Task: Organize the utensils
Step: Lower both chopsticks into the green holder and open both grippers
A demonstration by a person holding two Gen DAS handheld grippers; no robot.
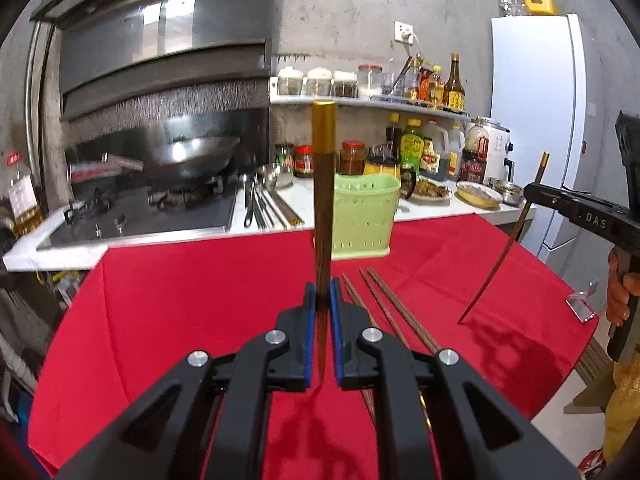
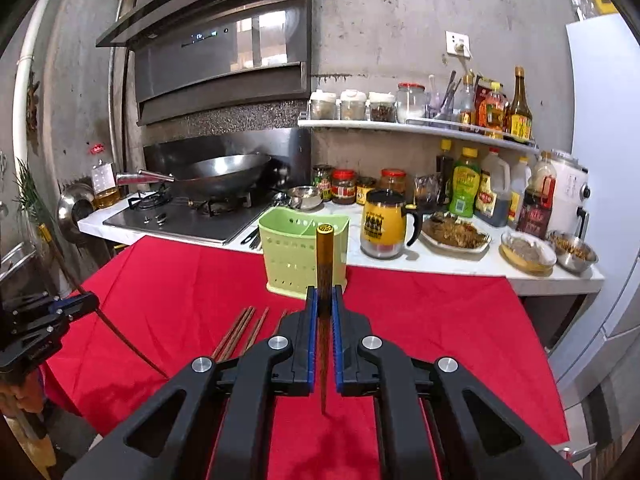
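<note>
My left gripper (image 1: 323, 294) is shut on a brown chopstick (image 1: 323, 200) with a gold end, held upright above the red tablecloth. My right gripper (image 2: 325, 300) is shut on another gold-ended chopstick (image 2: 325, 264), also upright. Each gripper shows in the other's view: the right one (image 1: 532, 192) at the right edge, the left one (image 2: 86, 304) at the left edge. A light green perforated utensil holder (image 1: 366, 216) (image 2: 302, 254) stands at the far edge of the cloth. Several loose chopsticks (image 1: 384, 308) (image 2: 240, 330) lie on the cloth in front of it.
Behind the red cloth (image 1: 180, 300) runs a white counter with a gas stove and wok (image 2: 224, 178), a yellow mug (image 2: 384, 226), dishes of food (image 2: 456, 236), jars and sauce bottles. A white fridge (image 1: 536, 120) stands at the right. More utensils (image 1: 260, 204) lie beside the stove.
</note>
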